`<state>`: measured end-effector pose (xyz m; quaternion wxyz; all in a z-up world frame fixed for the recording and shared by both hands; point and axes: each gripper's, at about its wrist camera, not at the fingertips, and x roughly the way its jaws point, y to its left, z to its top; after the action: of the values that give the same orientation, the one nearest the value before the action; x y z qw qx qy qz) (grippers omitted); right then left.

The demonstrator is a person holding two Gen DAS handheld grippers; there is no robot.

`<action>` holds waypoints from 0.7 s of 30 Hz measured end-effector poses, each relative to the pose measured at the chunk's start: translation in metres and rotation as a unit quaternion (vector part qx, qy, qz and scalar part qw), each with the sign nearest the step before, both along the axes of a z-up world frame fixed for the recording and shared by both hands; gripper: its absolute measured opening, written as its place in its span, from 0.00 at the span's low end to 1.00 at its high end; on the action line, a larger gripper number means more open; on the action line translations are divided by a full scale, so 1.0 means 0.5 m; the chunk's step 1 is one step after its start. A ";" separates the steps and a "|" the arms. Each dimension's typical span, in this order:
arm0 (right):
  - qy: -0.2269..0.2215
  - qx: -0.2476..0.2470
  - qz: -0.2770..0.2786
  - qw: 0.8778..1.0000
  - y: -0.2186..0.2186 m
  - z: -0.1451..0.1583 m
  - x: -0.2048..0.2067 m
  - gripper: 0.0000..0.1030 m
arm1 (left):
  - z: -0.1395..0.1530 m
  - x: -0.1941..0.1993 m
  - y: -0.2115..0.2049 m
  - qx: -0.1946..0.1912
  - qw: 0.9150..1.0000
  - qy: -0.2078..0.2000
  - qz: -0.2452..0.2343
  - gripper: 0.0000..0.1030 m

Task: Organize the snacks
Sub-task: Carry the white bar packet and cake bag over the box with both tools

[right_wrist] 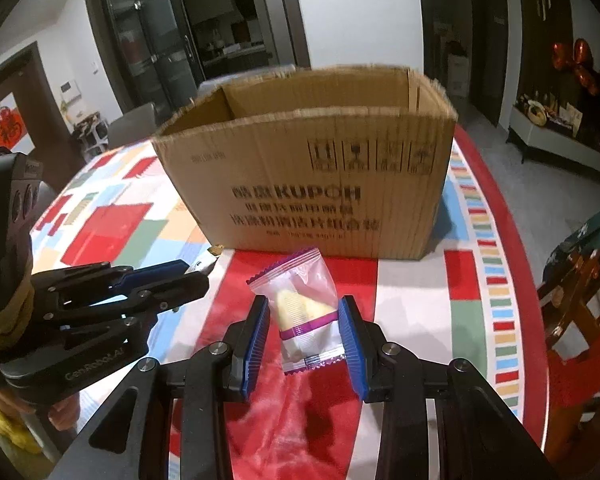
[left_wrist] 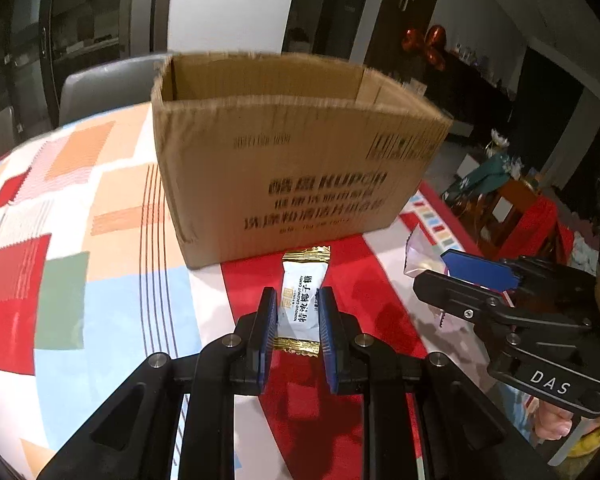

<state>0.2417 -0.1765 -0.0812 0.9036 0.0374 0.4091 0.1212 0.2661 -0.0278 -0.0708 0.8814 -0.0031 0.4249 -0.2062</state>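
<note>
Left gripper [left_wrist: 298, 300] clamped a white candy [left_wrist: 300, 304], right gripper [right_wrist: 304, 320] clamped a clear snack packet [right_wrist: 304, 312], both held above the patterned tablecloth [left_wrist: 100, 240] before the open cardboard box [left_wrist: 284, 152].

The left gripper [left_wrist: 298, 312] points forward and downward, its blue-padded jaws pressed tight against the sides of a white coconut candy [left_wrist: 300, 300] held lengthwise between them. The right gripper [right_wrist: 304, 328] sits just beside it at a like downward tilt, jaws set wider and clamped on a clear purple-trimmed snack packet [right_wrist: 304, 312]. Each gripper shows side-on in the other's camera. Fingertips [left_wrist: 556, 426] of the person's hand show under the right gripper's black body.
</note>
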 end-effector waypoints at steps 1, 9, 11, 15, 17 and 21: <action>-0.007 0.000 0.001 1.000 0.001 0.009 -0.002 0.36 | 0.010 -0.003 0.000 0.000 1.000 -0.007 0.000 0.21; -0.061 0.001 0.006 0.998 0.006 0.095 -0.011 0.36 | 0.080 -0.006 0.006 -0.022 0.999 -0.048 0.002 0.21; -0.072 0.000 0.005 0.997 0.005 0.113 -0.007 0.36 | 0.100 -0.003 0.010 -0.027 0.998 -0.059 0.004 0.21; -0.087 -0.003 0.004 0.996 0.002 0.143 0.005 0.36 | 0.136 0.001 0.021 -0.026 0.996 -0.079 0.007 0.21; -0.094 -0.005 0.005 0.996 0.000 0.161 0.011 0.36 | 0.153 0.007 0.023 -0.027 0.996 -0.085 0.009 0.21; -0.106 -0.011 0.006 0.994 -0.001 0.190 0.027 0.36 | 0.182 0.020 0.021 -0.022 0.995 -0.097 0.010 0.21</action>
<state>0.2553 -0.1772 0.0140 0.9416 0.0120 0.3125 0.1251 0.2760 -0.0174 0.0201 0.9201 -0.0073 0.3331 -0.2058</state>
